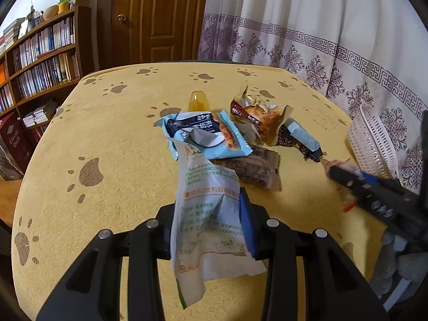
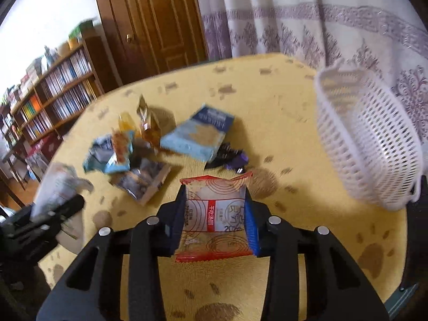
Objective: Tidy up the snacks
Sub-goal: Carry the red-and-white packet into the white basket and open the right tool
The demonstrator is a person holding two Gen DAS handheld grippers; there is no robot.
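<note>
My left gripper (image 1: 210,206) is shut on a crumpled white snack bag (image 1: 206,214) with green and orange print, held above the yellow paw-print tablecloth (image 1: 107,133). My right gripper (image 2: 215,195) is shut on a white packet with red edges (image 2: 216,219), also lifted off the cloth. Loose snacks lie in a pile mid-table: a light-blue packet (image 1: 206,136), a brown-orange packet (image 1: 256,117), a dark brown bar (image 1: 251,168) and a small yellow jelly cup (image 1: 198,100). A white slotted basket (image 2: 366,144) stands at the right, tilted in this view. The right gripper (image 1: 374,195) shows blurred in the left wrist view.
A bookshelf (image 1: 42,61) fills the left wall and a wooden door (image 1: 155,16) stands behind the table. A patterned white curtain (image 1: 321,26) hangs behind the basket (image 1: 371,144). Another light-blue packet (image 2: 200,136) and a purple one (image 2: 230,157) lie between pile and basket.
</note>
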